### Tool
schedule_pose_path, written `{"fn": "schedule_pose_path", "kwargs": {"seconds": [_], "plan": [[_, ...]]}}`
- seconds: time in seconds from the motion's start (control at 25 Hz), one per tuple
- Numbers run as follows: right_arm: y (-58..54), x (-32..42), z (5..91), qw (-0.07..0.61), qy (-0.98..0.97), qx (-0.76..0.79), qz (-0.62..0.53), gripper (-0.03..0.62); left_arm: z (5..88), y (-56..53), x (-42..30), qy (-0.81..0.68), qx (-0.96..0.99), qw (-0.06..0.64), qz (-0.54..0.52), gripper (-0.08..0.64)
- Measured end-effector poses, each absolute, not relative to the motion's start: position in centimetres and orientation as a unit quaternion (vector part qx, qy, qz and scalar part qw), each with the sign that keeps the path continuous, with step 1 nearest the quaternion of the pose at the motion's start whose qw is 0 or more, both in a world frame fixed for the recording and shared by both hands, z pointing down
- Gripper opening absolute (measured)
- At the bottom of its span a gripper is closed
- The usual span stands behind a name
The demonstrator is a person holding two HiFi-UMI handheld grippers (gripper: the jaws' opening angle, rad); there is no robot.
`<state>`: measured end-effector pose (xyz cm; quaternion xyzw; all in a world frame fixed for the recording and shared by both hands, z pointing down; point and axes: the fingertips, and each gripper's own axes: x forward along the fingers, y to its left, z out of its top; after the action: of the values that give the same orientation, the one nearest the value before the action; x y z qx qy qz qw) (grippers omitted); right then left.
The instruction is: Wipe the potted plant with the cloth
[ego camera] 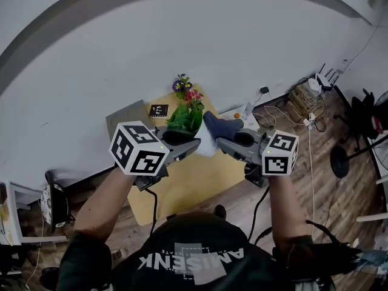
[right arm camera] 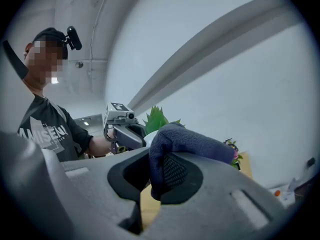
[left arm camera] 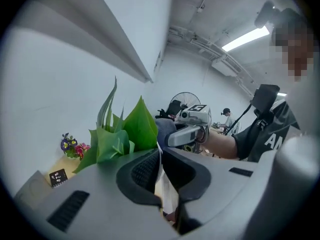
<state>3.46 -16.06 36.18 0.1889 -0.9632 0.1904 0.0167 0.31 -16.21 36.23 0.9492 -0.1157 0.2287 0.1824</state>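
The potted plant's green leaves [ego camera: 185, 119] [left arm camera: 130, 131] [right arm camera: 156, 118] rise from a white pot [ego camera: 207, 145] held up over the wooden table [ego camera: 194, 183]. My left gripper [ego camera: 195, 144] [left arm camera: 160, 156] is shut on the pot's thin white rim [left arm camera: 161, 186], with the leaves just beyond its jaws. From the right, my right gripper [ego camera: 219, 139] [right arm camera: 155, 164] is shut on a dark blue cloth [ego camera: 219, 126] [right arm camera: 192, 144]. The cloth bulges over its jaws and sits right beside the leaves. Whether cloth and leaves touch I cannot tell.
A small pot of purple and pink flowers [ego camera: 185, 88] [left arm camera: 72, 148] stands at the table's far edge by the white wall. A black marker card [ego camera: 159, 110] and a grey board [ego camera: 124, 119] lie near it. Cables and boxes [ego camera: 303, 102] clutter the floor at right.
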Motion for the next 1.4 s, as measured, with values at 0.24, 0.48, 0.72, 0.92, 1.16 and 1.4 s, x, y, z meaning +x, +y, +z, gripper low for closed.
{"fn": "schedule_pose_path", "kwargs": {"seconds": [0.24,0.48,0.72,0.92,1.16,1.4], "plan": [[-16.6,3.7,37.1,0.063,-0.95,0.265,0.152,0.028,37.1,-18.9,1.7,-0.168,0.921,0.28,0.212,0.018],[-16.9,3.2,37.9,0.086,-0.938,0.309,0.13,0.028,37.8,-19.6,2.1,-0.182,0.909,0.31,0.209,0.017],[-16.2,2.5,39.0,0.111,-0.927,0.341,0.11,0.028,38.4,-19.9,2.6,-0.2,0.902,0.323,0.205,0.014],[-15.2,1.9,40.0,0.113,-0.924,0.347,0.118,0.028,38.5,-20.2,2.7,-0.214,0.899,0.325,0.199,0.014],[-15.0,0.0,41.3,0.127,-0.924,0.337,0.13,0.028,38.4,-20.7,2.1,-0.22,0.898,0.326,0.196,0.012],[-14.0,-0.5,42.5,0.135,-0.928,0.317,0.141,0.028,38.8,-20.1,2.5,-0.228,0.896,0.328,0.193,0.011]]}}
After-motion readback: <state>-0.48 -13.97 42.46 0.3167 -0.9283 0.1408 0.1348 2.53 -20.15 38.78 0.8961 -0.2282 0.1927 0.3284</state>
